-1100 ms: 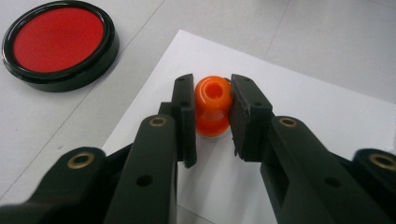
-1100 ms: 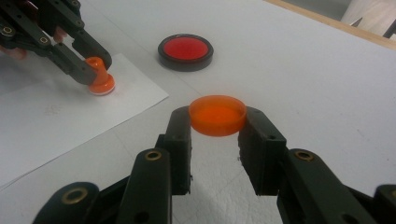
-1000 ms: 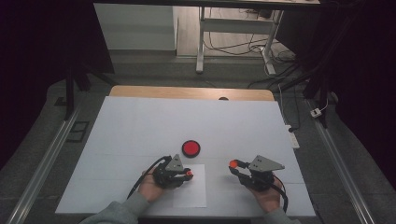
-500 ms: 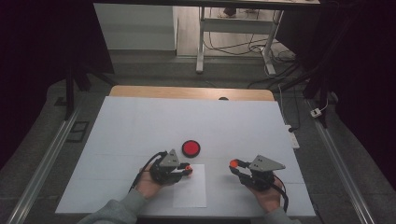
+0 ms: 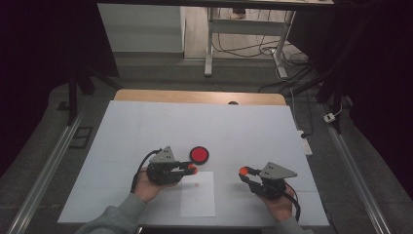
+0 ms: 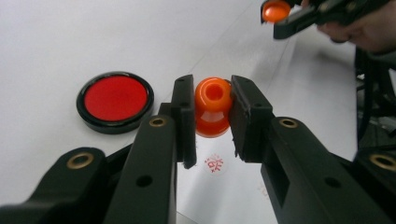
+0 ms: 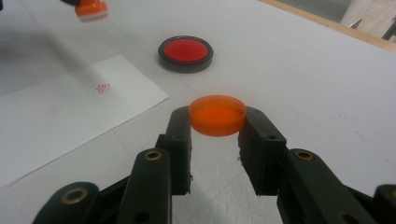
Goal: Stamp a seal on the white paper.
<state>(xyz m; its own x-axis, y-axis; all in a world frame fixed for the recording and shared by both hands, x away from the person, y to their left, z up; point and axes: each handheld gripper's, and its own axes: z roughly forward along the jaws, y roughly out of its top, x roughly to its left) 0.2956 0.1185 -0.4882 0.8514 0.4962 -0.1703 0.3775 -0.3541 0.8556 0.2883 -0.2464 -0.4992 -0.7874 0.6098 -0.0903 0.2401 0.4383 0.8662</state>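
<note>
1. Near the lower middle of the high view: left gripper [image 5: 191, 169] closed on orange stamp [image 6: 213, 106], held just above white paper [image 5: 197, 204], a fresh red print [image 6: 214, 164] under it.
2. At the lower right of the same view: right gripper [image 5: 244, 172] clamped on orange cap [image 7: 217, 115], lifted off white table [image 5: 243, 131], well apart from the stamp.
3. Between the two, a bit higher in the frame: open red ink pad [image 5: 198, 154], beside the paper's upper edge.
4. Stamp probably light, stiff plastic, smooth and somewhat slippery; best gripped at the narrow waist, as now, inked face kept down and untouched.
5. Cap likely thin and light; better taken across its rim with gentle pressure, then pushed straight onto the stamp's face.
</note>
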